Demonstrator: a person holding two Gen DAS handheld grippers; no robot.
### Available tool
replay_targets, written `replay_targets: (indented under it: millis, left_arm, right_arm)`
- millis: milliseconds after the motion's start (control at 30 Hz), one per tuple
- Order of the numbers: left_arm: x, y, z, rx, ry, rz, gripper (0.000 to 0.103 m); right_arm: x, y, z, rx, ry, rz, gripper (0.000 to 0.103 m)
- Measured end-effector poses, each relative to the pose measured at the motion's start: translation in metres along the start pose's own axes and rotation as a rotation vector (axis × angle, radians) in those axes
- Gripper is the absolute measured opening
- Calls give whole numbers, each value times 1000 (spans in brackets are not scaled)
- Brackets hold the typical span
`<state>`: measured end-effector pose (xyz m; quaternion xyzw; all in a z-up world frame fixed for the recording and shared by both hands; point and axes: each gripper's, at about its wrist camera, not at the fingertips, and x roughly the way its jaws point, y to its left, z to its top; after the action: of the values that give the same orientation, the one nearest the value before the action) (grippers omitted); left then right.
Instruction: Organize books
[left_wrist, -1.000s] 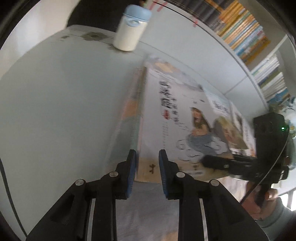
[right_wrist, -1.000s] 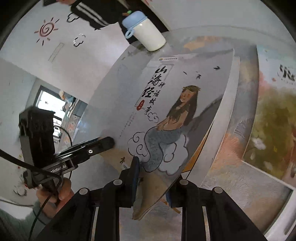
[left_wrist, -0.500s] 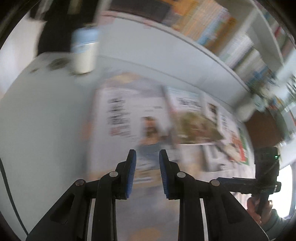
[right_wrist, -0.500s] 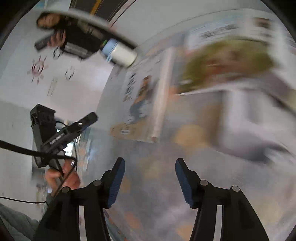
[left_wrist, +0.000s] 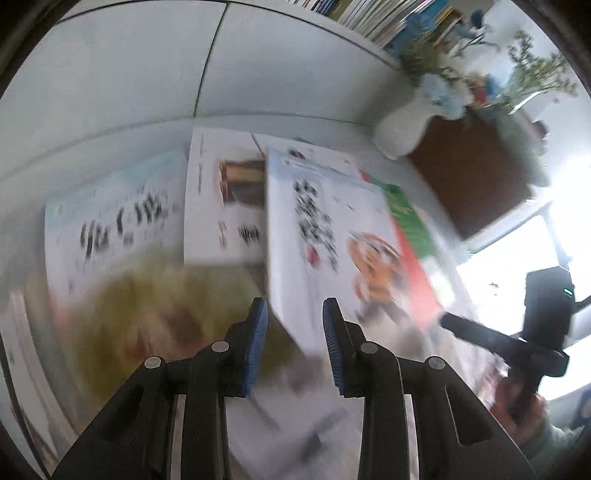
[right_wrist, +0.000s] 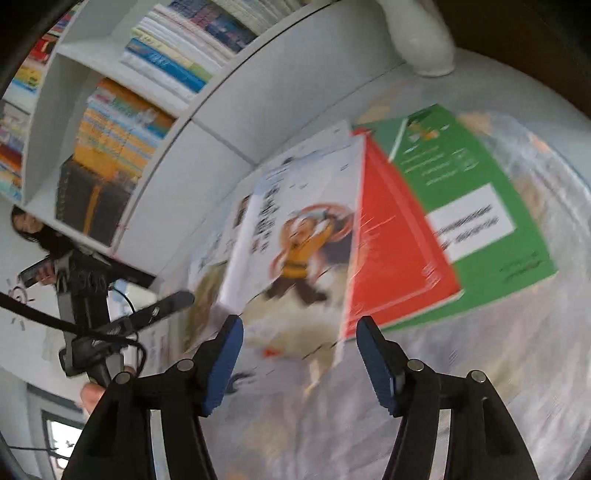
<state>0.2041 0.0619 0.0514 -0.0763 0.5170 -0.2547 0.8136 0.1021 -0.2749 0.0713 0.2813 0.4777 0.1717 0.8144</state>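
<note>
books (right_wrist: 295, 236) lie ahead of both grippers' parted, empty fingers (right_wrist: 225, 354), right just widening

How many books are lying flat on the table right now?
5 visible: pale blue book leftmost, white book, cartoon-figure book centre, red book, green book rightmost. Others may hide underneath.

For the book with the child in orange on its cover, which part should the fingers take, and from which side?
Take the book by its near bottom corner, coming in low from the front: it lies on top, overlapping the red book, and that corner seems to overhang its neighbours.
</note>
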Motion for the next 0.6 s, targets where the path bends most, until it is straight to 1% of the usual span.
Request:
replay_targets:
  millis: [100, 167, 233, 267, 300, 333, 367, 400, 433, 500, 600]
  left_arm:
    - [15, 0, 13, -2, 1, 19, 28]
    - [27, -1, 17, 18, 19, 76, 28]
    - [31, 3, 16, 5, 15, 106, 28]
    - [31, 5, 15, -9, 9, 100, 28]
    - [30, 6, 15, -26, -2, 77, 28]
    - [31, 6, 14, -40, 5, 27, 28]
    - [33, 5, 13, -45, 25, -1, 30]
    - [36, 3, 14, -35, 48, -5, 30]
    - [36, -1, 13, -18, 55, 6, 30]
    - [33, -11, 9, 8, 53, 16, 30]
    - [23, -25, 0, 6, 55, -36, 30]
  right_arm:
    - [8, 0, 9, -24, -2, -30, 62]
    - [21, 7, 14, -70, -1, -73, 62]
    - [32, 12, 16, -112, -9, -144, 60]
    - [39, 13, 18, -121, -9, -185, 54]
    - [44, 13, 20, -122, -4, -202, 49]
    - [44, 15, 20, -126, -20, -191, 47]
    - [45, 12, 22, -125, -27, -174, 44]
    - [47, 13, 22, -123, -22, -150, 40]
    - [48, 13, 21, -120, -20, -134, 40]
    - [45, 11, 19, -109, -37, -145, 40]
    - [33, 2, 15, -72, -28, -132, 40]
